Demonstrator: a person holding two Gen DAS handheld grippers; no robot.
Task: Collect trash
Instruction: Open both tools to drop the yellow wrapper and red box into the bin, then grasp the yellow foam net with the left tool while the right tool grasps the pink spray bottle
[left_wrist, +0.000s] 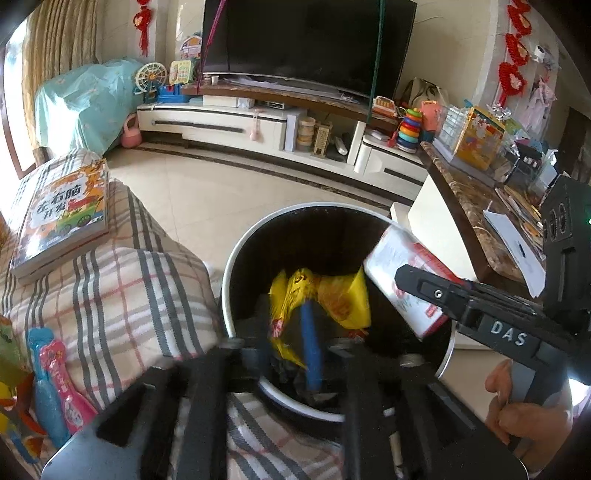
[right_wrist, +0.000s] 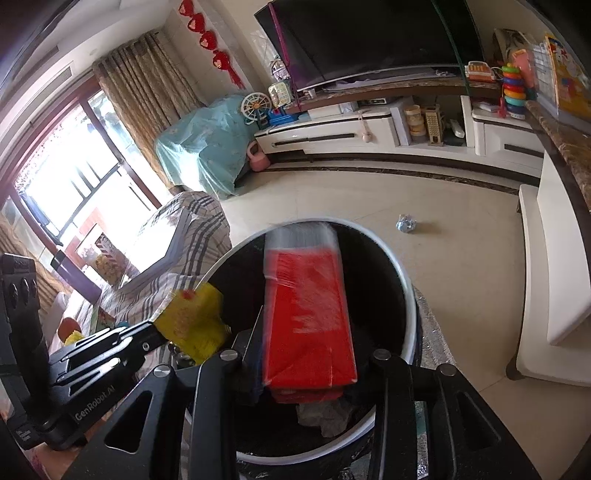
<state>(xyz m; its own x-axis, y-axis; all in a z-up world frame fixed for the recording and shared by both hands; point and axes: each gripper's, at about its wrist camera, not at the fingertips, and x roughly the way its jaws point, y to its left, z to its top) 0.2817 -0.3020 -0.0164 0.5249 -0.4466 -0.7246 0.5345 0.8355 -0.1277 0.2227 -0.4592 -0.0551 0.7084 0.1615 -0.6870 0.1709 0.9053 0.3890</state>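
Observation:
A round black bin with a white rim (left_wrist: 236, 254) stands on the floor; it also shows in the right wrist view (right_wrist: 402, 273). My left gripper (left_wrist: 291, 354) is over the bin, shut on a yellow snack wrapper (left_wrist: 332, 299), which also shows in the right wrist view (right_wrist: 195, 321). My right gripper (right_wrist: 306, 369) is over the bin, shut on a red and white tissue pack (right_wrist: 306, 317), which also shows in the left wrist view (left_wrist: 402, 273) at the bin's right rim. Crumpled paper (right_wrist: 325, 413) lies inside the bin.
A plaid-covered sofa (left_wrist: 122, 288) with a book (left_wrist: 62, 218) is left of the bin. A marble-topped table (left_wrist: 469, 206) stands on the right. A crumpled silver wrapper (right_wrist: 406, 223) lies on the tile floor. A TV cabinet (left_wrist: 229, 125) lines the far wall.

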